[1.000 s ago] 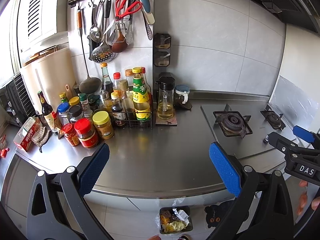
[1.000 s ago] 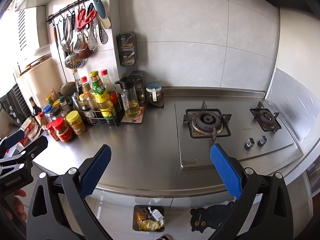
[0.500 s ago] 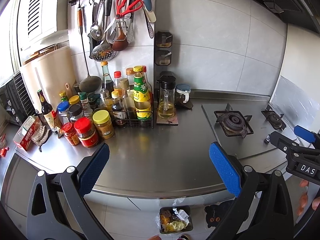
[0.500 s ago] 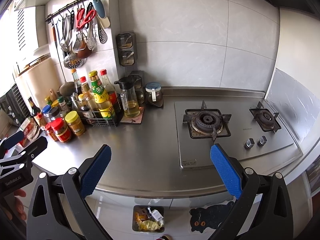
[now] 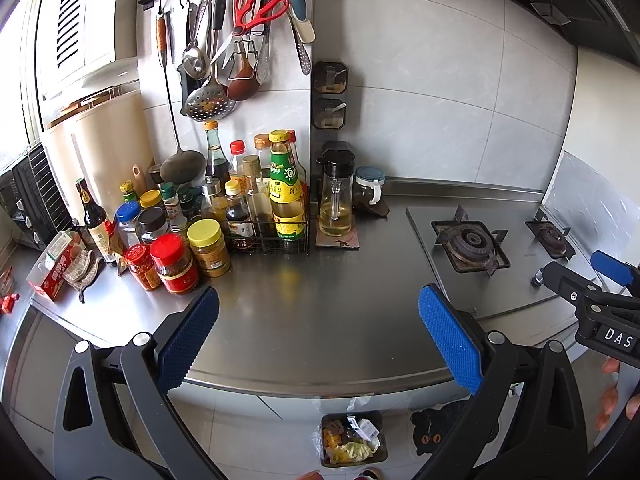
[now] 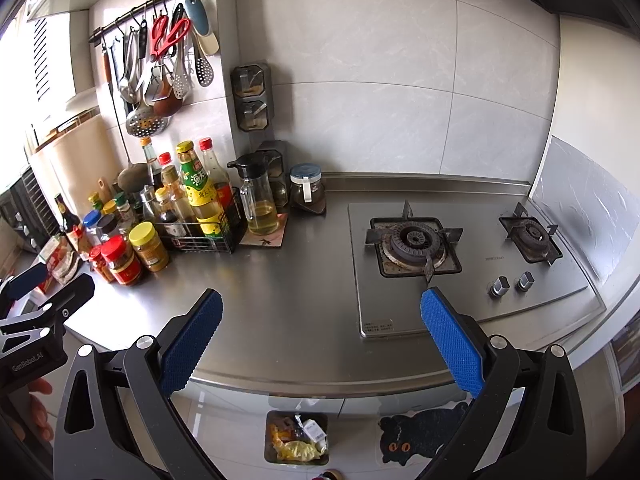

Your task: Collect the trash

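Observation:
A small trash bin stands on the floor below the counter's front edge, holding food scraps and wrappers; it also shows in the right wrist view. My left gripper is open and empty, held above the steel counter. My right gripper is open and empty, above the counter left of the stove. Each gripper shows at the edge of the other's view: the right one, the left one.
Bottles and jars crowd the counter's left, some in a wire rack. An oil dispenser and glass jar stand by the wall. A two-burner gas stove is on the right. Utensils hang above. A cat mat lies on the floor.
Both views have shifted only slightly; the grippers stay open and empty over the counter.

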### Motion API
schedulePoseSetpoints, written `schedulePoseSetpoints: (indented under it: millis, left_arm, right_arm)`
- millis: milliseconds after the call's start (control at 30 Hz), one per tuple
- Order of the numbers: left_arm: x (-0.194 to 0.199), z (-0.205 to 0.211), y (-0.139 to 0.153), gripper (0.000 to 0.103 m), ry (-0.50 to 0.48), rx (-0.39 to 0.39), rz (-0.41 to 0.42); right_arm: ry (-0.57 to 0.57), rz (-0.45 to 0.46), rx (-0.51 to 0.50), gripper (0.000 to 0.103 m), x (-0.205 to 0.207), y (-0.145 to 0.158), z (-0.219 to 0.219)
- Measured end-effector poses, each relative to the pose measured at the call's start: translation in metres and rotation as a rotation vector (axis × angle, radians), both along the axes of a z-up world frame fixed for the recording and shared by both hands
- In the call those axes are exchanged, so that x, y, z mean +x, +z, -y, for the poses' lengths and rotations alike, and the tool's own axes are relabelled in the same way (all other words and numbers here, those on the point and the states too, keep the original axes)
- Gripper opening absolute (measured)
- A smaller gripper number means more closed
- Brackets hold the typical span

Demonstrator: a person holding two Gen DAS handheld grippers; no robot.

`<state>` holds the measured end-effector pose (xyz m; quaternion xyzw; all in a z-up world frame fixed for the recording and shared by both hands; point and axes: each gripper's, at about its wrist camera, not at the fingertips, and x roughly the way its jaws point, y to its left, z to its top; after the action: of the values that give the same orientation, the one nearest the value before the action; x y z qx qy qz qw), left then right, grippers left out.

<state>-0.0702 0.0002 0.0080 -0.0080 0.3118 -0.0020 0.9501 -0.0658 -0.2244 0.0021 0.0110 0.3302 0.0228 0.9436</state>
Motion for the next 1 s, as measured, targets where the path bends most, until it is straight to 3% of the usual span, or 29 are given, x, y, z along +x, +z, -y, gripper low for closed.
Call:
schedulePoseSetpoints:
  millis: [1000]
  left_arm:
    - [-0.0017, 0.0020, 0.0011, 0.095, 0.008, 0.011, 0.002]
  right_arm:
    - [-0.005, -0.002, 0.005, 0.100, 0.0020, -0.0014, 0.0028]
